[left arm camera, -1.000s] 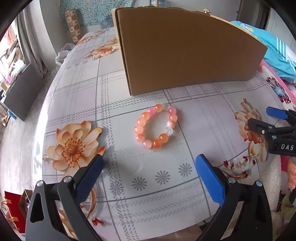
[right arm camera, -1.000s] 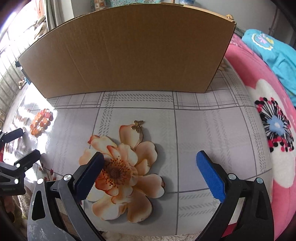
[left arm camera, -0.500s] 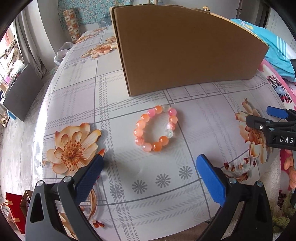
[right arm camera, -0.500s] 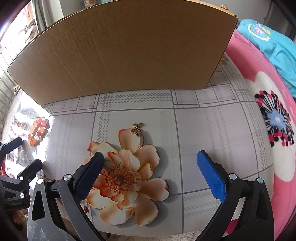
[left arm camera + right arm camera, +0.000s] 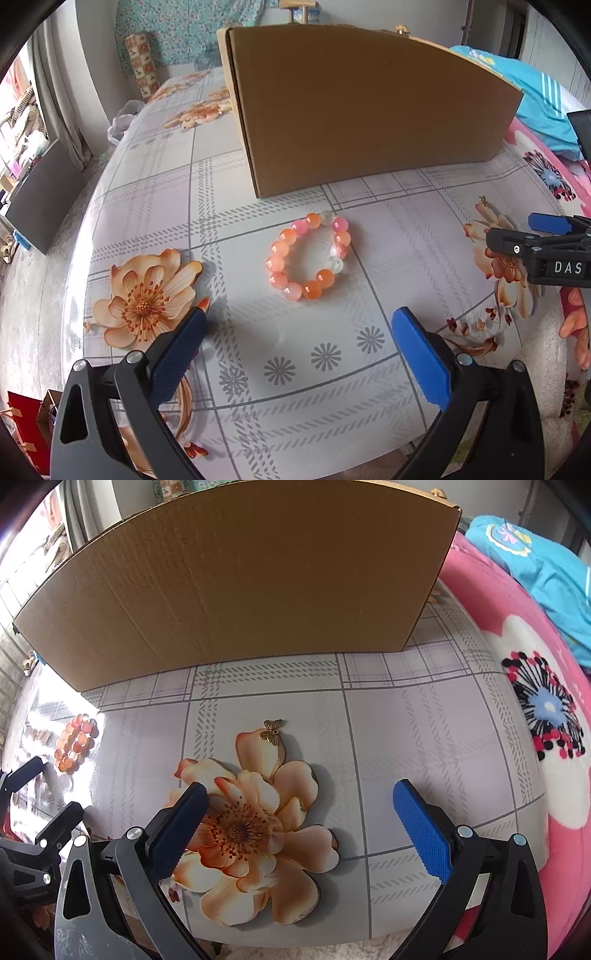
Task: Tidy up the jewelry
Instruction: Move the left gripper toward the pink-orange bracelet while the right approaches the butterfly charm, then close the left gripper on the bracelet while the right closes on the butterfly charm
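**Two open grippers lined up on two pieces of jewelry**

The left gripper (image 5: 295, 332) is held wide open and empty above the tablecloth (image 5: 258, 387). The beaded bracelet (image 5: 308, 254) lies flat just ahead of it, roughly centred between the two blue pads, with the cardboard box (image 5: 362, 110) standing directly beyond. The right gripper (image 5: 301, 808) is likewise spread wide with nothing in it. A small butterfly charm (image 5: 272, 731) lies ahead of it, slightly toward its left finger, on a printed petal, and the same box wall rises further on.

The step in hand is judged to be the approach for a pickup, with the box as the likely destination; its opening cannot be seen from either view.

For the bracelet, a descent straight forward and down is advised, so that one pad lands inside the ring and one outside, or both pads close across the whole loop. Round beads are likely to roll or slip, so the closing should be slow and low against the cloth.

For the charm, a finer alignment is called for: it is thin and flat, and could be pushed along the glossy cloth instead of being caught.
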